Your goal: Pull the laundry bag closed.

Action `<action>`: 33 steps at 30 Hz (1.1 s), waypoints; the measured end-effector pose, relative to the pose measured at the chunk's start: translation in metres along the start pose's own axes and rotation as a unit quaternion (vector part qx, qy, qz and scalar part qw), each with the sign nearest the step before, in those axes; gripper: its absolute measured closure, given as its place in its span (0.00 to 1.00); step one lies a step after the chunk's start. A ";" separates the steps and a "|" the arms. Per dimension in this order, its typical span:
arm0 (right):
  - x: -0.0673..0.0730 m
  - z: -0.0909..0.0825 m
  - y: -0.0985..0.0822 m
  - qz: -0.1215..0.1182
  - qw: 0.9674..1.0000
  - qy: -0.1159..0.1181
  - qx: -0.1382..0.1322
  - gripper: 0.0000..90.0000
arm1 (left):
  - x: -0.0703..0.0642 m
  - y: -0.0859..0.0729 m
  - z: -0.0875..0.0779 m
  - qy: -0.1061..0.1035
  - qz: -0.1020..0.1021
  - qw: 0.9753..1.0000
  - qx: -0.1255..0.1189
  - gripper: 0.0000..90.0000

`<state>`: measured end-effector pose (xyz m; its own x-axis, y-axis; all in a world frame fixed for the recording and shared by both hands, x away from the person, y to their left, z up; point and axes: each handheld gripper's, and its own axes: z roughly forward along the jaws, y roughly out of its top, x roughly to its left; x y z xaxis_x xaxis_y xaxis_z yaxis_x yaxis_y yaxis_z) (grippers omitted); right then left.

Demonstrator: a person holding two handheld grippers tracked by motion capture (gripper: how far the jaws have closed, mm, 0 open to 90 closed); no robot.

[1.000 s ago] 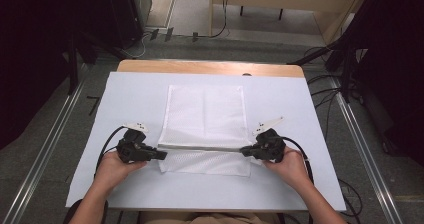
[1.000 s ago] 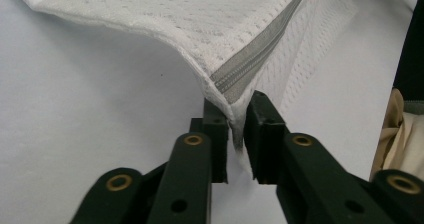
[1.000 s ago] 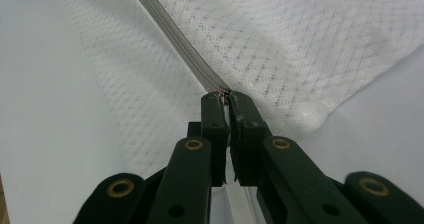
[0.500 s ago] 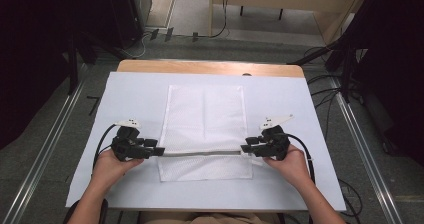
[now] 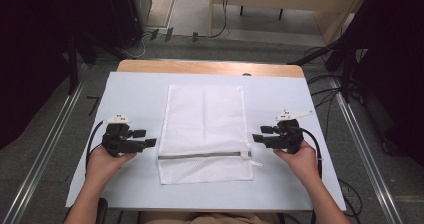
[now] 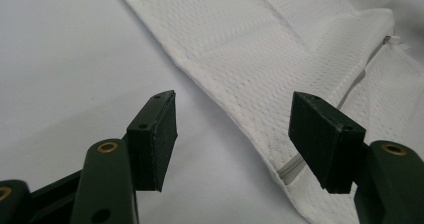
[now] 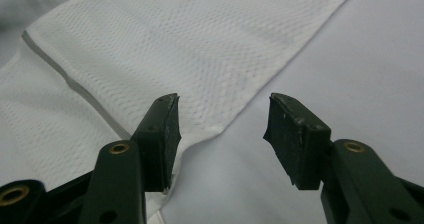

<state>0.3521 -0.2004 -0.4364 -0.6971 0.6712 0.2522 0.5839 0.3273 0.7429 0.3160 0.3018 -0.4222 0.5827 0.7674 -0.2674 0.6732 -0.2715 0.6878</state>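
A white mesh bag (image 5: 205,129) lies flat in the middle of the table, its grey zipper (image 5: 205,155) running across near the front end. My left gripper (image 5: 146,138) sits just left of the bag's edge, pointing at it. Its jaws have just been opening and hold nothing; in the left gripper view the left gripper (image 6: 232,134) stands wide over the bag's (image 6: 280,49) edge. My right gripper (image 5: 261,134) is just right of the bag. Its jaws have also just been opening, and the right gripper (image 7: 222,134) stands empty before the bag's (image 7: 200,44) corner.
A white cover (image 5: 135,94) spreads over the table, with a strip of wooden tabletop (image 5: 210,66) bare at the far edge. Metal rails (image 5: 45,149) run along both sides on the floor. Cables (image 5: 330,84) and dark equipment lie beyond the table.
Both grippers opened and let go of the bag's zipper edge, then drew apart outward. The bag has settled flat on the table.
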 end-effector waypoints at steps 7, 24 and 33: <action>-0.013 -0.007 -0.003 0.020 1.000 -0.016 -0.012 0.53 | 0.006 -0.001 -0.003 0.019 -0.004 1.000 0.004 0.40; -0.029 -0.016 -0.010 0.052 0.998 -0.041 -0.015 0.53 | 0.017 -0.001 -0.002 0.053 -0.020 0.998 0.000 0.40; -0.030 -0.016 -0.010 0.053 0.998 -0.042 -0.016 0.53 | 0.016 -0.001 0.000 0.054 -0.020 0.998 0.001 0.40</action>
<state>0.3606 -0.2349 -0.4416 -0.5945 0.7543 0.2786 0.6382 0.2319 0.7341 0.3245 0.3146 -0.4274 0.5033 0.8355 -0.2205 0.6957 -0.2404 0.6769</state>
